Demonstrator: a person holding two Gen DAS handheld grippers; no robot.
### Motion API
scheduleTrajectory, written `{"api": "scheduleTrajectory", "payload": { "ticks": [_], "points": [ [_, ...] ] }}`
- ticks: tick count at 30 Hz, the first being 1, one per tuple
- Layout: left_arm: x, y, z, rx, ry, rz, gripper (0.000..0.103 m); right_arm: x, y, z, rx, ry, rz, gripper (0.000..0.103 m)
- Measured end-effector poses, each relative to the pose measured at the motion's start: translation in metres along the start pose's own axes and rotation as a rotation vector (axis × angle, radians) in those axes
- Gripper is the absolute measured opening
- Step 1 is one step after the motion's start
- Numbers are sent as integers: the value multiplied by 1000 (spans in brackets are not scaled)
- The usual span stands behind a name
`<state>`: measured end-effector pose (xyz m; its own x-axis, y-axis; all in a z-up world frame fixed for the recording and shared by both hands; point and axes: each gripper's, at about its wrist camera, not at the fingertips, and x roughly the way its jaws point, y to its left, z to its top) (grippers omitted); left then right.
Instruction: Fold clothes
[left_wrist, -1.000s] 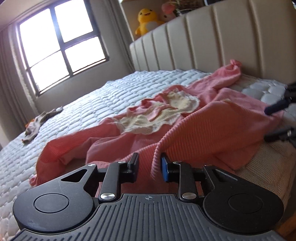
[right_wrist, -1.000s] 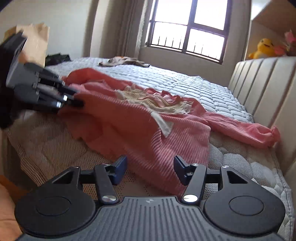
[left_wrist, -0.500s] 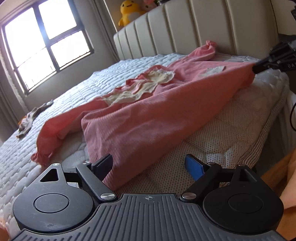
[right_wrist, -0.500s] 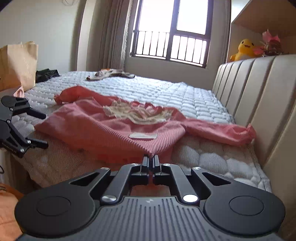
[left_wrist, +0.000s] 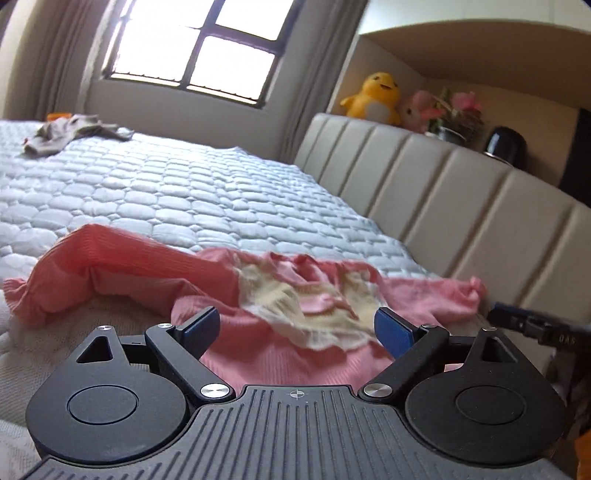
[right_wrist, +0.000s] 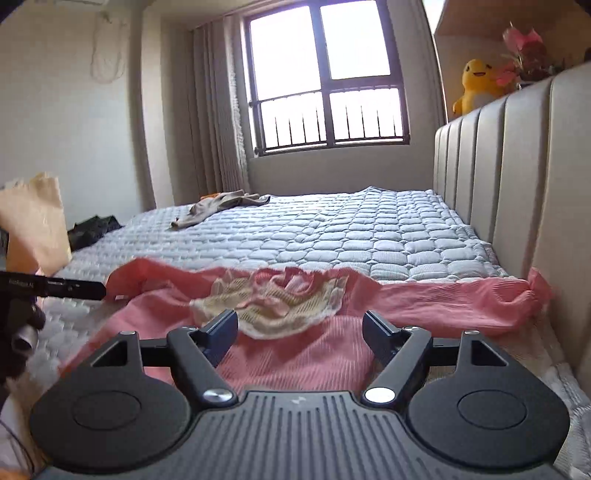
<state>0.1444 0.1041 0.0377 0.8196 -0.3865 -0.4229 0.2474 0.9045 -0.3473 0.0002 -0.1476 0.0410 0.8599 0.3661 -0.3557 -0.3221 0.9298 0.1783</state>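
Note:
A pink ribbed knit top (left_wrist: 280, 362) with a cream lace collar (left_wrist: 295, 306) lies spread on the near end of the quilted bed, sleeves out to both sides. It also shows in the right wrist view (right_wrist: 295, 358), collar (right_wrist: 269, 306) facing away. My left gripper (left_wrist: 297, 328) is open and empty, just above the top's body. My right gripper (right_wrist: 299, 328) is open and empty over the same body. Each gripper's tip shows at the edge of the other's view.
The quilted mattress (right_wrist: 332, 225) stretches toward the window. A beige garment (right_wrist: 221, 206) lies at its far end. A padded headboard (left_wrist: 461, 206) runs along the right, with a yellow plush duck (left_wrist: 373, 99) above. A paper bag (right_wrist: 33, 221) stands at left.
The right gripper, shut on the top's hem half a second ago, has opened and let go. The left gripper stays open. Both swung round; the top now lies flatter.

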Motion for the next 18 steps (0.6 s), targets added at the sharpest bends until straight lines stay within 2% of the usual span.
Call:
{"api": "scheduleTrajectory", "payload": {
  "ticks": [3, 6, 9, 11, 12, 14, 15, 17, 18],
  "points": [
    [44, 38, 16, -197, 53, 25, 94, 54, -21, 9, 137, 56, 22, 76],
    [79, 79, 23, -335, 91, 81, 94, 93, -31, 3, 168, 120, -13, 76],
    [92, 114, 26, -359, 19, 226, 89, 106, -42, -5, 179, 146, -100, 75],
    [96, 137, 28, -390, -33, 311, 78, 103, -56, -5, 202, 127, -189, 75],
    [93, 151, 26, -438, -62, 305, 72, 98, -65, -4, 217, 108, -248, 76],
    [85, 168, 19, -529, -119, 273, 65, 86, -87, -4, 261, 65, -394, 76],
    [78, 170, 16, -540, -153, 292, 64, 82, -100, -4, 287, 45, -463, 76],
    [67, 174, 12, -571, -211, 309, 69, 77, -128, -7, 341, 26, -598, 76],
    [62, 177, 10, -594, -234, 302, 79, 79, -142, -7, 360, 28, -643, 76]
  ]
}}
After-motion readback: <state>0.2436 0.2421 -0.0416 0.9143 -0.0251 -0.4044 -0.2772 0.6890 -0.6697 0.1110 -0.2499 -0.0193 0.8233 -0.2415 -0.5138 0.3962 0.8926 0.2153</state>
